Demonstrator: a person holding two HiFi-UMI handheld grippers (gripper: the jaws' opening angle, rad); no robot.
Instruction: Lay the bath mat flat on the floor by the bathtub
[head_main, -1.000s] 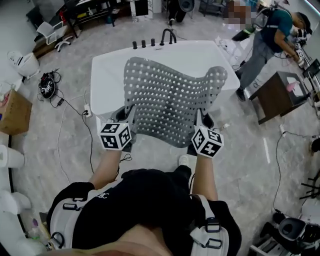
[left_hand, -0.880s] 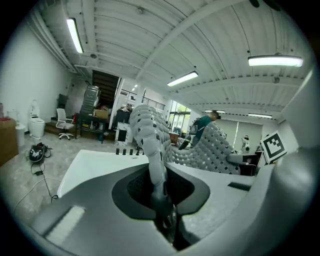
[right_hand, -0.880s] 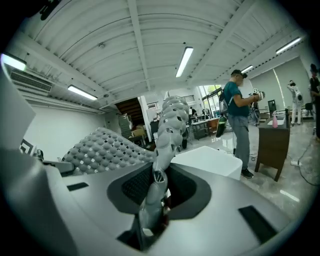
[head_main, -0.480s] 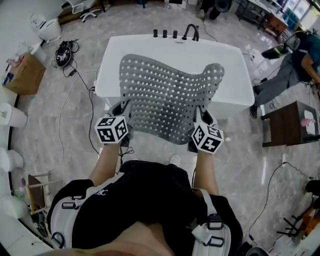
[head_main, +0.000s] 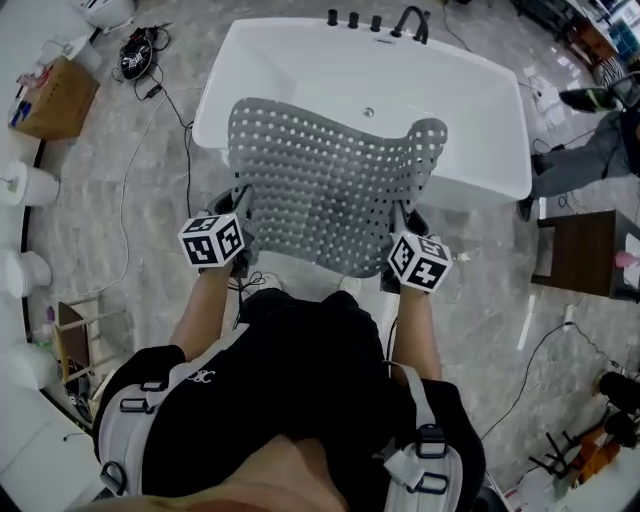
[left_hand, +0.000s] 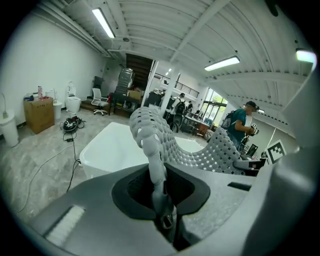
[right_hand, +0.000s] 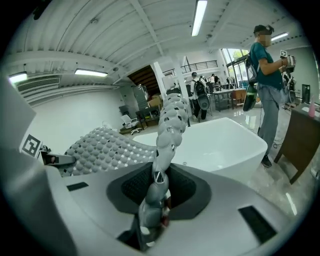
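A grey bath mat (head_main: 330, 180) full of round holes hangs spread in the air between my two grippers, over the near rim of the white bathtub (head_main: 280, 65). My left gripper (head_main: 240, 232) is shut on the mat's near left edge (left_hand: 159, 175). My right gripper (head_main: 398, 238) is shut on the near right edge (right_hand: 160, 175). The mat sags in the middle and its far corners curl up. In the left gripper view the mat edge (left_hand: 150, 130) rises out of the jaws, and the tub (left_hand: 115, 145) lies beyond.
Black taps (head_main: 410, 20) stand at the tub's far rim. Cables (head_main: 160, 120) run over the marble floor on the left, by a cardboard box (head_main: 55, 100). A brown table (head_main: 585, 255) and a person (head_main: 600, 140) are on the right. My shoe (head_main: 350, 285) is under the mat.
The view has shifted toward the tub, which now lies straight ahead and lower in the picture. The mat stays held by both grippers in the same way.
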